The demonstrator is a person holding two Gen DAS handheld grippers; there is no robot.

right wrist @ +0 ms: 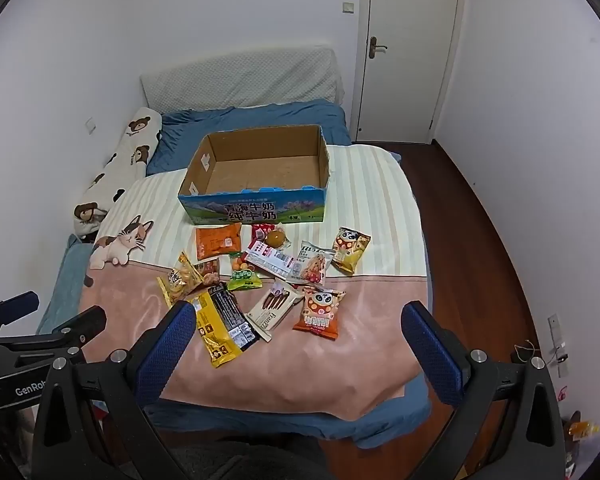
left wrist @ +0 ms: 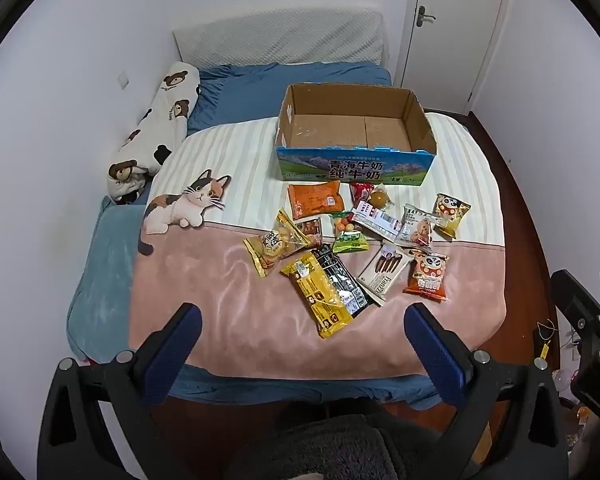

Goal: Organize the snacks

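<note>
Above the foot of the bed we hold the left gripper and right gripper, both spread wide and holding nothing. Beyond them, at twelve o'clock, the snacks lie scattered on the blanket; farther on stands the open cardboard box.

Plush, faintly sheened pink blanket; raw matt cardboard inside the milk carton box, glossy print outside; shiny plastic snack packets; polished wooden floor.
</note>
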